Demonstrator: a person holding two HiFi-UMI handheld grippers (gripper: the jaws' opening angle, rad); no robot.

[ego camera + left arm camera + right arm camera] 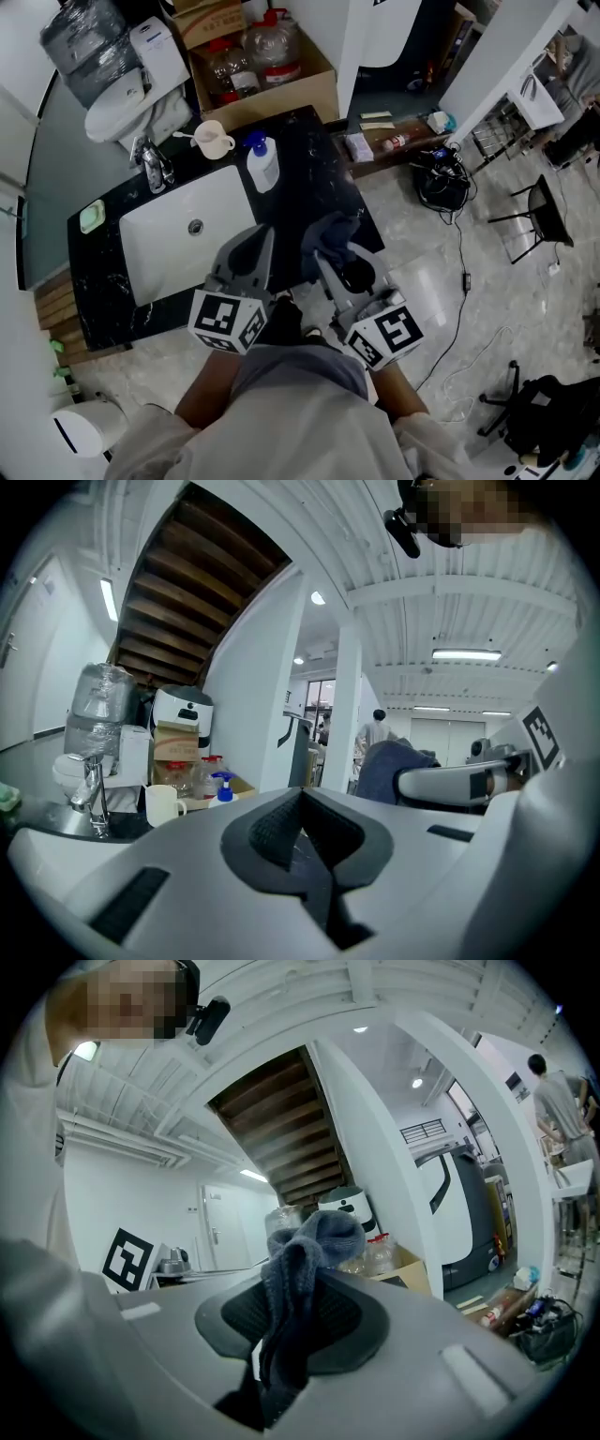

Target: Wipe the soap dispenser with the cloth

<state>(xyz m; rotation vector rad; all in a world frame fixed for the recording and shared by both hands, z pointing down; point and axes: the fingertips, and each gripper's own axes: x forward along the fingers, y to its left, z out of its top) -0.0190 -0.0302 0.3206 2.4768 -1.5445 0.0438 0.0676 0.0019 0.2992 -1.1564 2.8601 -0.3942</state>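
- Right gripper (292,1330) is clamped on the grey cloth (305,1269), which bunches up out of its jaws. The left gripper (301,803) has its jaws pressed together on nothing.
- Both hover over the near edge of the black worktop (314,155). The soap dispenser (263,162) stands upright beyond them, at about 11 o'clock from the cloth, just beside the sink (141,246), with a mug (214,140) at its 10 o'clock.
- A one-sided wipe may tip the unsteadied bottle into the sink or against the mug.
- Pressing on the pump head may squirt soap.
- Hard rubbing may drag the cloth out of its narrow pinch.
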